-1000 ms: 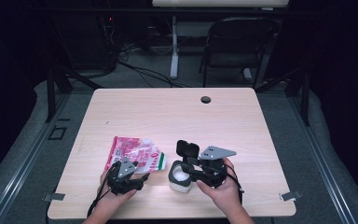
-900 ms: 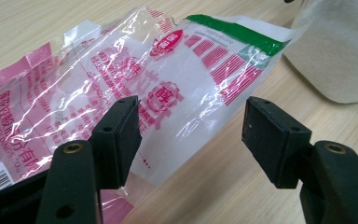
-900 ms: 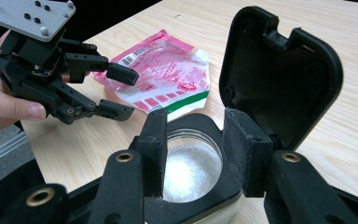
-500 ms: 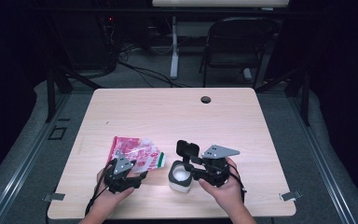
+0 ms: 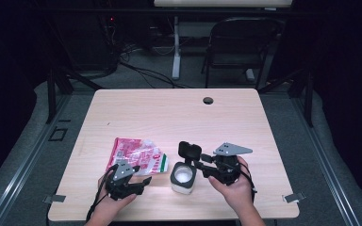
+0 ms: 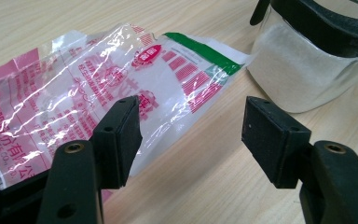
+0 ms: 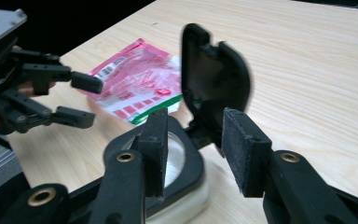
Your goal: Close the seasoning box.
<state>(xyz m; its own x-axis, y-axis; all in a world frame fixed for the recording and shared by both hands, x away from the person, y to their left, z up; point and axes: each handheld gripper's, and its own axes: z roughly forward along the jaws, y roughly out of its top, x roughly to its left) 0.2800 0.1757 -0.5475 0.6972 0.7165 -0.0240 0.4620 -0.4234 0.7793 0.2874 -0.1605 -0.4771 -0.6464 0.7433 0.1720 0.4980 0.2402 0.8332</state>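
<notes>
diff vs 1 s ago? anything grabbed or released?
Little changed. The left gripper has slid slightly back toward the table's near edge, jaws open, beside the pink bag. Nothing was grabbed or released. The right gripper stays at the container, whose black lid still stands open, and its jaws remain apart around the rim. Bag and container have not moved.

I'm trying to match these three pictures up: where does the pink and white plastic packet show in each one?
High view: the packet lies flat at lower left of the table, just ahead of the left gripper.
Left gripper view: the packet spreads across the left, one jaw over its edge.
Right gripper view: the packet lies upper left of centre.
Shared landmark: the clear container with a black flip lid, beside the packet's green-striped end.
</notes>
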